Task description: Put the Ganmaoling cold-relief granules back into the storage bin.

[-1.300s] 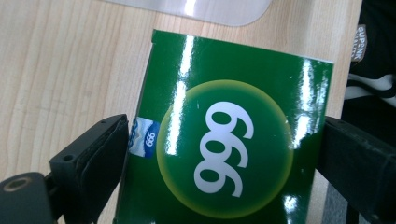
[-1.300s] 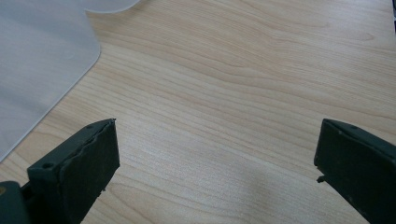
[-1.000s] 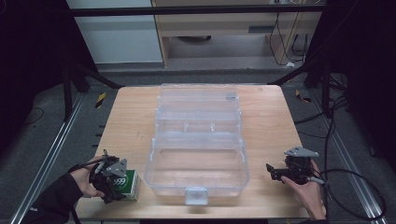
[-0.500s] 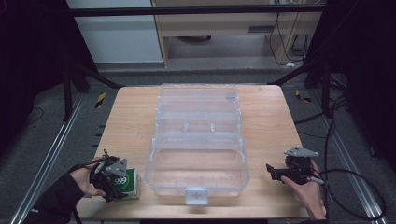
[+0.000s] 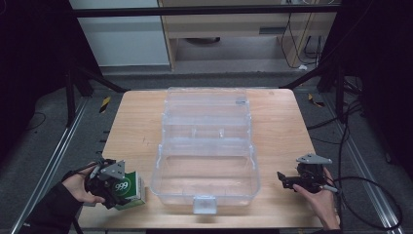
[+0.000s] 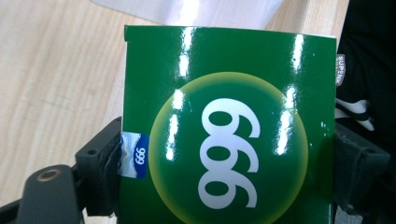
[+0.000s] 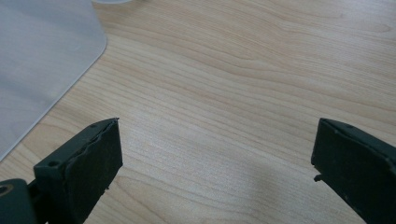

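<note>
The left gripper (image 5: pixel 118 187) has just been closing its jaws, and they now squeeze the small green cardboard box (image 6: pixel 229 126) on the wooden surface (image 5: pixel 277 126), beside the clear plastic bin (image 5: pixel 207 161). It looks ready to lift. The right gripper (image 7: pixel 217 163) waits with jaws wide, holding nothing.

The right tool (image 7: pixel 217 158) rises from the near edge with its two black jaws standing wide apart and nothing between them. The left jaw has a rough, slightly ragged pad edge; the right jaw enters at the right border. Beneath and between them lies the pale wooden worktop (image 7: pixel 243 79), its grain running across in long wavy lines. At far left, the rounded corner of a clear plastic box (image 7: pixel 42 51) rests on the worktop, well apart from the left jaw.
</note>
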Tool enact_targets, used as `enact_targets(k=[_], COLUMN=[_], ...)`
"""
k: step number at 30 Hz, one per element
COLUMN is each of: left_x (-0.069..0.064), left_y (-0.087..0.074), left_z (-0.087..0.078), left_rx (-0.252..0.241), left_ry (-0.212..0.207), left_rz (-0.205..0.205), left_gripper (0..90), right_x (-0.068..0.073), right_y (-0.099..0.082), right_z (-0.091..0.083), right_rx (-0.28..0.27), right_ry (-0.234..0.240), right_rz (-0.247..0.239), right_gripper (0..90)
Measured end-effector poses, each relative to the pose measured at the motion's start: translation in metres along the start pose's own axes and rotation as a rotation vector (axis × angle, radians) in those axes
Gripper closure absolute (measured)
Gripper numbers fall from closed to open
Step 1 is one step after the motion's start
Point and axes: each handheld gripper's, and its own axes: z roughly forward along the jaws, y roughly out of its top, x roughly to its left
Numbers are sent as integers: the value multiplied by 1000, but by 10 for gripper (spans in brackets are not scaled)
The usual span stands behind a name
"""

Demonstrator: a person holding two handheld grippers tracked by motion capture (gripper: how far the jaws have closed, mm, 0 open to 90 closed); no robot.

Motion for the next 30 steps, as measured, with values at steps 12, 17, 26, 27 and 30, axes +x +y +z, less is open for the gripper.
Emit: enact_targets(k=[12, 17, 26, 27, 30], left_x=[-2, -3, -4, -4, -5], left_y=[20, 30, 50, 50, 61], left_z=[-34, -47, -69, -69, -71], left_rx=[-34, -43, -66, -66, -60], left_ry=[26, 37, 59, 59, 60], left_rz=[39, 53, 88, 88, 109], left_gripper=[148, 149, 149, 149, 149], right_x=[0, 0, 0, 0, 0], right_y=[0, 0, 0, 0, 0], right_z=[0, 0, -1, -1, -1], right_rx=[-8, -10, -13, -12, -13], right_ry=[-4, 0, -3, -2, -3], right_rz=[-5, -1, 3, 4, 6], right_gripper=[24, 24, 24, 24, 24])
